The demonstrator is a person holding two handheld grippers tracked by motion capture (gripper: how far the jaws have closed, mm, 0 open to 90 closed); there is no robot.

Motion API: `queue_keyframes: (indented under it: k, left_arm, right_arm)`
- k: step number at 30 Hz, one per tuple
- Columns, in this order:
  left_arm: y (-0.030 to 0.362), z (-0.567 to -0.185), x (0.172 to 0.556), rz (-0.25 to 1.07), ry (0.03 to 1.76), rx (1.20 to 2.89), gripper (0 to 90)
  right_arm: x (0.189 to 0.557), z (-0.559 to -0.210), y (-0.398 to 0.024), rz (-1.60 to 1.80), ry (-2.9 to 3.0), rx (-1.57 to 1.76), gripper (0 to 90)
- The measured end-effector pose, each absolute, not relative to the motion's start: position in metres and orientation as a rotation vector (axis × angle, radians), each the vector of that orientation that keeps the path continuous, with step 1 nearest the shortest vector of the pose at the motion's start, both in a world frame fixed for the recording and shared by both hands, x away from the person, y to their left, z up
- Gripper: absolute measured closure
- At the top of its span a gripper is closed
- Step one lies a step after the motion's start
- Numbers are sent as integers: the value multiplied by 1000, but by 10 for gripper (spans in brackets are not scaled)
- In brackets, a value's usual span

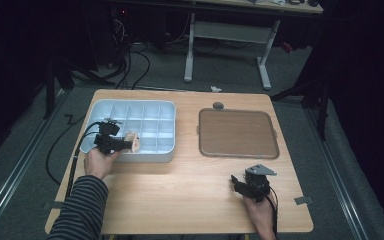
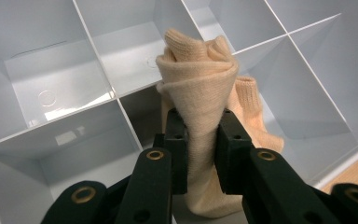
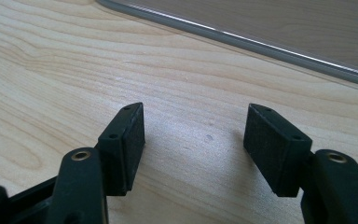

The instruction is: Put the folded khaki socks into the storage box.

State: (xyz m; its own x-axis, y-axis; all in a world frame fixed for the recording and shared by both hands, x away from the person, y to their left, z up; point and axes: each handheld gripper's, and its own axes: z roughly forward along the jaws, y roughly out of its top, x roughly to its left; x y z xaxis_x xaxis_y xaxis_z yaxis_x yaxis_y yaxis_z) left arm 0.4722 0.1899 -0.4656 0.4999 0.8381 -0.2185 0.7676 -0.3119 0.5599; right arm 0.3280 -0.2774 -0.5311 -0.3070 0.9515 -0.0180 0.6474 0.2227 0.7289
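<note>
Black jaws of the left tongs (image 2: 200, 140) rise from the bottom of the left gripper view and pinch a rolled, cream-coloured sock (image 2: 200, 88) between their pads; the knitted cloth is squeezed narrow where the pads press it and bulges out above them. A ribbed cuff of the sock hangs just to the right of the jaws. Behind and below the tongs lies a pale grey divided box (image 2: 51, 93), its thin white walls forming square compartments; the sock is held over one of the compartments on the near side of the box, its lower end reaching down behind the jaws, though whether it touches the bottom cannot be told.

From the high view, the left tongs (image 1: 125, 144) sit over the near edge of the divided box (image 1: 95, 107), with the sock (image 1: 133, 141) at their tip and a hand (image 1: 99, 161) in a striped sleeve behind them.

Right tongs (image 3: 193, 140) stand spread wide with nothing between the pads, resting low over the bare wooden desk (image 3: 51, 60). Just ahead of them runs the rim of a brown tray (image 3: 270, 18). In the high view these tongs (image 1: 240, 182) sit near the front of the desk (image 1: 180, 200), well apart from the left ones, with the brown tray (image 1: 237, 132) beyond them.
</note>
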Motion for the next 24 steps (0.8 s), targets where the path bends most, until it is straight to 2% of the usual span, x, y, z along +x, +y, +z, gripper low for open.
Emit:
queue_keyframes:
  k: [18, 24]
  left_arm:
    - [184, -473, 472, 174, 1325, 2242, 778]
    - [185, -473, 470, 186, 1305, 2211, 733]
  right_arm:
    - [328, -531, -277, 865, 2035, 1469, 385]
    - [328, -531, -277, 866, 2036, 1469, 384]
